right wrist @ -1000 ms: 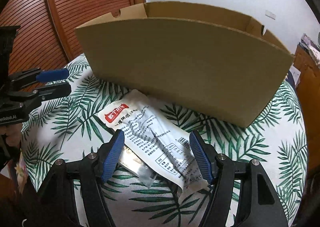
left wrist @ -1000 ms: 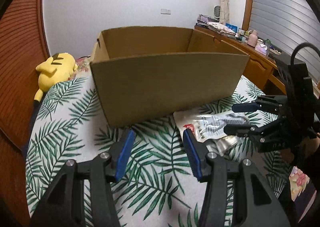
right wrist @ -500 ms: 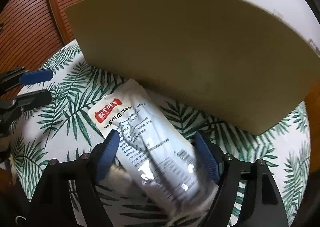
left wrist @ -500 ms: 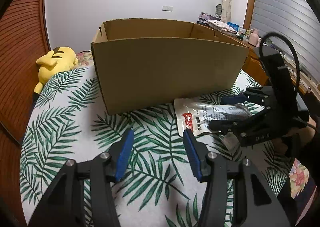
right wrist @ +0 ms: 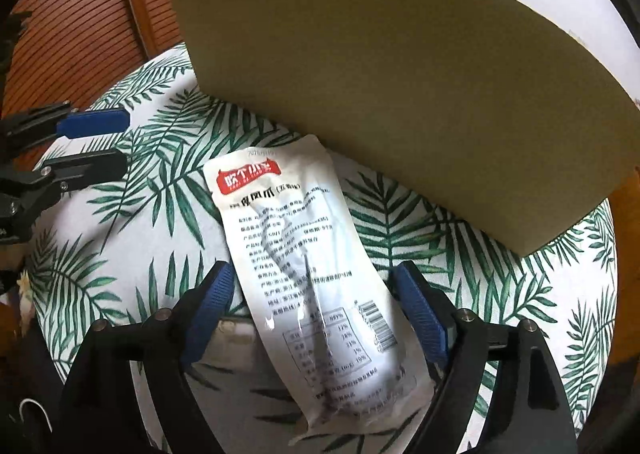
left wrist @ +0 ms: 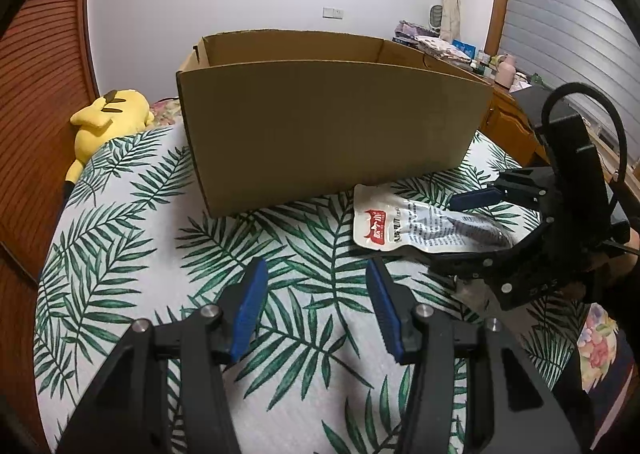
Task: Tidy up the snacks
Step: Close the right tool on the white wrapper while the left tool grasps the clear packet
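Observation:
A white snack packet (right wrist: 296, 254) with a red label lies flat on the leaf-print tablecloth, just in front of an open cardboard box (left wrist: 328, 126). My right gripper (right wrist: 312, 274) points steeply down over the packet's near half. Its jaws are opening, the packet lies between them, and neither blue pad touches it. The left wrist view shows the same gripper (left wrist: 442, 231) straddling the packet (left wrist: 404, 226) from the right. My left gripper (left wrist: 316, 270) hovers over bare cloth left of the packet, open and holding nothing. The box wall (right wrist: 400, 94) hides its inside in the right wrist view.
A yellow plush toy (left wrist: 108, 114) lies at the table's far left edge. A silvery wrapper (right wrist: 232, 338) peeks out under the packet. A wooden dresser (left wrist: 500, 66) with small items stands at the right, and slatted wooden panels (right wrist: 80, 14) stand behind the table.
My right gripper came down and forward over the packet and tipped steeper, with its jaws spread wider around it. The left gripper stayed about where it was, its gap unchanged.

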The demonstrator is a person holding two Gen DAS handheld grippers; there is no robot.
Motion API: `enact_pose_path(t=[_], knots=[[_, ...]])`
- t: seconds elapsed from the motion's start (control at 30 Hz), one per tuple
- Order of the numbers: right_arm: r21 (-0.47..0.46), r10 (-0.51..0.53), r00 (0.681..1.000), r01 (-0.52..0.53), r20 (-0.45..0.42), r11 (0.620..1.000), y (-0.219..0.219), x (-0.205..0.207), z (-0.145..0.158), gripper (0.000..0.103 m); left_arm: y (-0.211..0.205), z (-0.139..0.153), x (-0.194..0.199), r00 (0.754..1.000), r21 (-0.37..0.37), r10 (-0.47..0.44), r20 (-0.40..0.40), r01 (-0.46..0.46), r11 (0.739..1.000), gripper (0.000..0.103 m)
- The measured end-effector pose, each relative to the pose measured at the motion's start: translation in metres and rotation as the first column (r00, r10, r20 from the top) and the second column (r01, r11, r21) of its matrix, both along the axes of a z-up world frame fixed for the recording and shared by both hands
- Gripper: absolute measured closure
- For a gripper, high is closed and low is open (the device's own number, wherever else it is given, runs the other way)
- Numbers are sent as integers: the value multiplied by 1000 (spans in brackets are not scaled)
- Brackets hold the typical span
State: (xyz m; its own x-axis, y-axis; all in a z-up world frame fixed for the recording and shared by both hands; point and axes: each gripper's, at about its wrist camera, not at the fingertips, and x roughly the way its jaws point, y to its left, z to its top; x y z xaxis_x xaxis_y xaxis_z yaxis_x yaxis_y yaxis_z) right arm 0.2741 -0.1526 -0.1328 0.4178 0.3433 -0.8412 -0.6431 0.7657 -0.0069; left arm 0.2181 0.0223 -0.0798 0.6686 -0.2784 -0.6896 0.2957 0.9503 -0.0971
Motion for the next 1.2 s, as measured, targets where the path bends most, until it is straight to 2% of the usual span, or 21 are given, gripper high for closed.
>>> enact_pose_path(t=[0.3,0.47,0.63,0.7,1.2], knots=[[6,-7,1000,7,2,1000,-1,2,1,18,-9,-2,-5,1000,-2,-16,-6,16,1000,52],[11,6,1000,-6,2,1000,-1,-2,4,32,-14,-2,-9,1000,-1,-27,-9,27,1000,52],[2,20,999,-21,49,1000,6,-14,15,54,-16,-3,-11,1000,-4,-27,-15,27,1000,52],[19,16,999,-17,52,1000,5,-15,19,59,-18,-3,-13,999,-3,-29,-17,29,1000,52],[105,-30,998,25,48,994,-24,-23,36,60,-29,-3,-16,998,2,-48,-26,48,999,52]])
